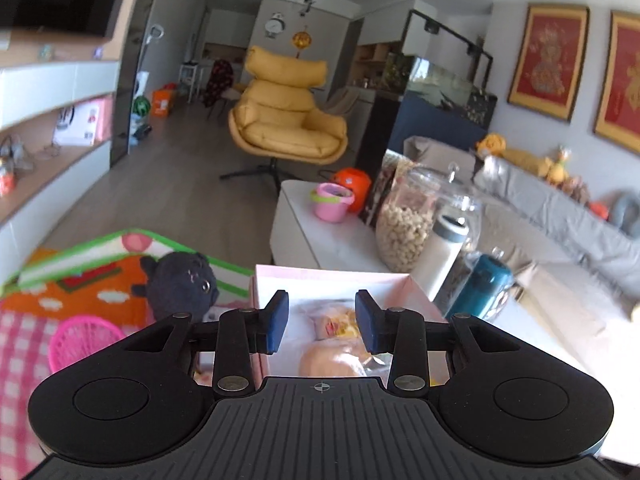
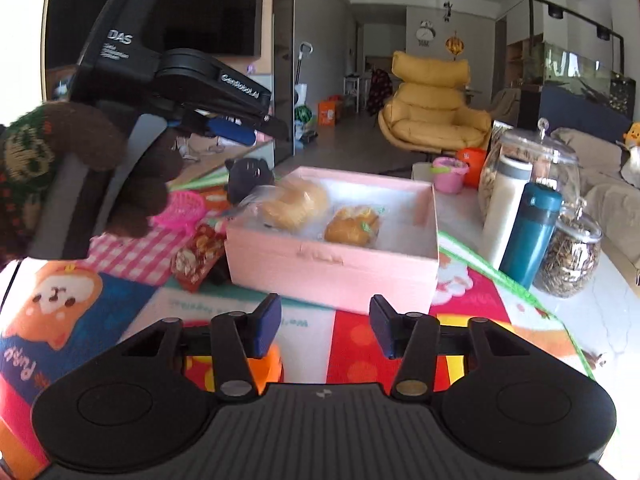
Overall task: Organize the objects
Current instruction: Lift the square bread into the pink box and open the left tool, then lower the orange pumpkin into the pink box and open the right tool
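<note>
A pink cardboard box [image 2: 332, 268] with a white lining is seen straight ahead of the right gripper [image 2: 325, 326], beyond its jaws, which are spread apart with nothing between them. The box is rectangular and lidless, its long axis running across the view from left to right, its opening turned upward. Two bread rolls in clear, crinkled plastic wrap are held inside: a pale one [image 2: 298, 200] toward the left rear corner and a browner one [image 2: 352, 224] near the middle. In the left wrist view the same box [image 1: 332, 280] is found directly under and ahead of the left gripper [image 1: 322, 322], whose jaws are likewise released and bare, with the wrapped rolls [image 1: 336, 344] visible between the blue pads. The left gripper [image 2: 224, 128] is also shown raised above and left of the box, held by a hand in a brown knitted glove [image 2: 120, 168]. A bright printed mat [image 2: 360, 344] covers the tabletop under the box. To the left of the box lie a shiny red snack packet [image 2: 198, 256], a pink plastic basket [image 2: 182, 208] and a dark plush toy [image 2: 250, 178]. To the right stand a teal bottle [image 2: 530, 232], a white bottle [image 2: 506, 208] and glass jars [image 2: 572, 256].
</note>
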